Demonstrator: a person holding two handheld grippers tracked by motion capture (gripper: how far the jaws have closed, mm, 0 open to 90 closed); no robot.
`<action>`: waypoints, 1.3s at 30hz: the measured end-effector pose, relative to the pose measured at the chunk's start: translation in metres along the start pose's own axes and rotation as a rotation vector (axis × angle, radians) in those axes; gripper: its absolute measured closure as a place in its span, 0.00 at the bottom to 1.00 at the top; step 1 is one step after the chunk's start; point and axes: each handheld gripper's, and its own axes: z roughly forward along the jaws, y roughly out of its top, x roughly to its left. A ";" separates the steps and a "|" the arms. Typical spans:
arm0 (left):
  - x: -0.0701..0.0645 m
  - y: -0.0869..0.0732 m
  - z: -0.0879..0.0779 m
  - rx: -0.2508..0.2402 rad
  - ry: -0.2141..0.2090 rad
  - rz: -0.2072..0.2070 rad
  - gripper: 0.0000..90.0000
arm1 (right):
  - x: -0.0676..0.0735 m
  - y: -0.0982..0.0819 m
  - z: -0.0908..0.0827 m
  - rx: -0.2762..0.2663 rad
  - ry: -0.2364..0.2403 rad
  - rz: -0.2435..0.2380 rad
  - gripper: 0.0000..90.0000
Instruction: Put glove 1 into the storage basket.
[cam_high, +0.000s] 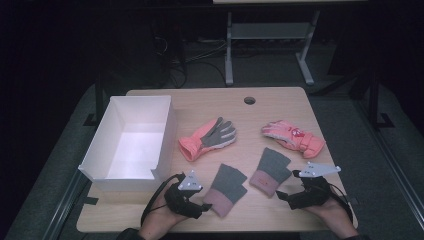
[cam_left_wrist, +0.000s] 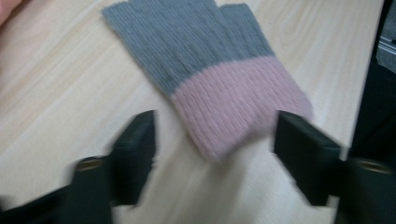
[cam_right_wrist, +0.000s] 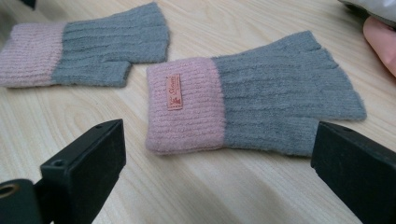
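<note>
Near mitten: the grey knit fingerless mitten (cam_high: 227, 189) with the pink cuff lies flat on the bench (cam_high: 280, 102), front edge, cuff toward the person.
Left tongs: the left tongs (cam_high: 206, 205) sit just at that cuff, jaws apart, one either side of the cuff's end, not squeezing it as far as I can tell (the left gripper view is pretty blurry).
Twin mitten: the second grey-and-pink mitten (cam_high: 270, 171) is just to the right, apart from the first, small label on its cuff.
Right tongs: the right tongs (cam_high: 281, 195) are wide apart, low over the bench, near that labelled cuff, gripping nothing.
Further back: coral-and-grey glove (cam_high: 207, 138) mid-bench, pink ski glove (cam_high: 293, 136) to its right.
Left side: white box (cam_high: 165, 135), open top.
</note>
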 end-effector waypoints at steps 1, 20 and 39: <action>-0.002 -0.001 -0.002 0.004 -0.007 0.003 0.53 | 0.000 0.000 0.000 0.000 -0.001 -0.001 0.03; -0.005 0.013 0.029 0.102 -0.102 0.003 1.00 | 0.000 0.000 -0.001 0.000 -0.004 -0.005 0.03; 0.007 -0.002 0.010 0.046 -0.062 -0.041 0.56 | -0.021 0.022 0.018 -0.007 -0.015 -0.033 0.35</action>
